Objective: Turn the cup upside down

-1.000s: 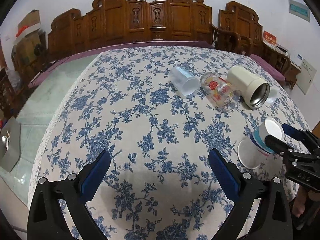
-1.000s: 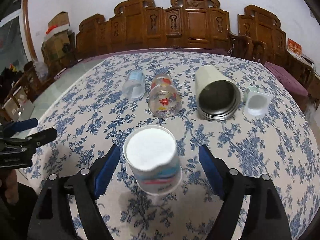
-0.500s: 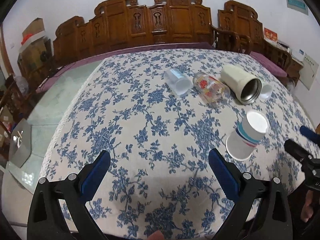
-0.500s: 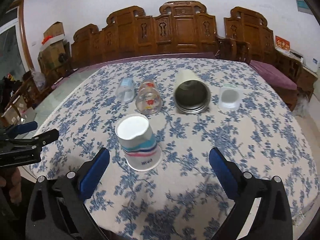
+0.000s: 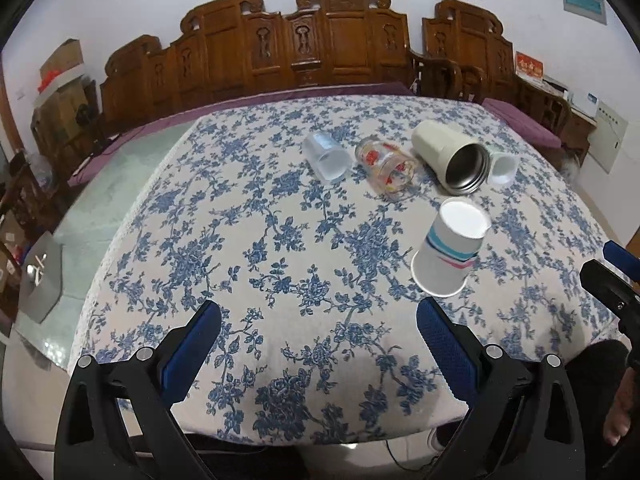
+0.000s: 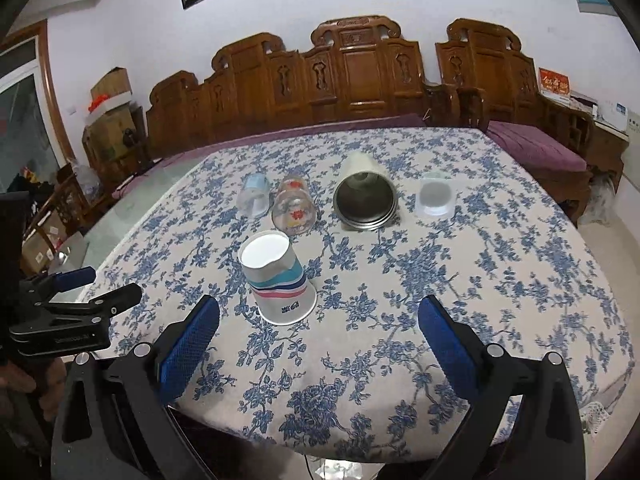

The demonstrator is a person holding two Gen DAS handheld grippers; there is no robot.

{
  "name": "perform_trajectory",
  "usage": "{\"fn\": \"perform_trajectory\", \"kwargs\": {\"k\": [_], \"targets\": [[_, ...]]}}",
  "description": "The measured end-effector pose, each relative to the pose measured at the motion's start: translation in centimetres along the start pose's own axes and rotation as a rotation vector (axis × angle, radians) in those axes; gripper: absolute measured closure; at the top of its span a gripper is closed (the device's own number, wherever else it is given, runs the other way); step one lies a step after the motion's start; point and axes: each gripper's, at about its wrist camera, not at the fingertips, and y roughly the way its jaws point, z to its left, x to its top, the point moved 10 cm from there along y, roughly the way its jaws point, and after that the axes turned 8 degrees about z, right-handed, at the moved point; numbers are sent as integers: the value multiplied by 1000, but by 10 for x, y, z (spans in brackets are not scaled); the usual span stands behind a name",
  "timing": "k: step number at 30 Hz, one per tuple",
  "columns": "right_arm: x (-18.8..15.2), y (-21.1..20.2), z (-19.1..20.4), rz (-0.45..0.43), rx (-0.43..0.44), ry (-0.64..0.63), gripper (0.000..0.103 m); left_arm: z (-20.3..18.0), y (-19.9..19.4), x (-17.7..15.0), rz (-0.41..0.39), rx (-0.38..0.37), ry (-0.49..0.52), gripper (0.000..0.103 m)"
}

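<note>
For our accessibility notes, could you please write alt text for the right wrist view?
A striped paper cup stands upside down on a blue-flowered tablecloth, just ahead of the open right gripper. Behind it four other cups lie on their sides in a row; the left gripper shows at the left edge.

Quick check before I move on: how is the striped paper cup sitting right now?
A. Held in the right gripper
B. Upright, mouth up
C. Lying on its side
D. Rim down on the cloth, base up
D: the striped paper cup stands on its wide rim with the closed white base on top, clear of the open right gripper.
</note>
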Motion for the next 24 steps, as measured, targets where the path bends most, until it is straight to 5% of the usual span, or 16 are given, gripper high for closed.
{"fn": "perform_trajectory", "kwargs": {"k": [16,24], "targets": [[33,-117,22,-237,-20,-68,3,-14,-132,20,-273,-4,-8,8],[36,-139,26,-276,-31,-69,3,-12,-159,18,-326,-3,-20,8]]}}
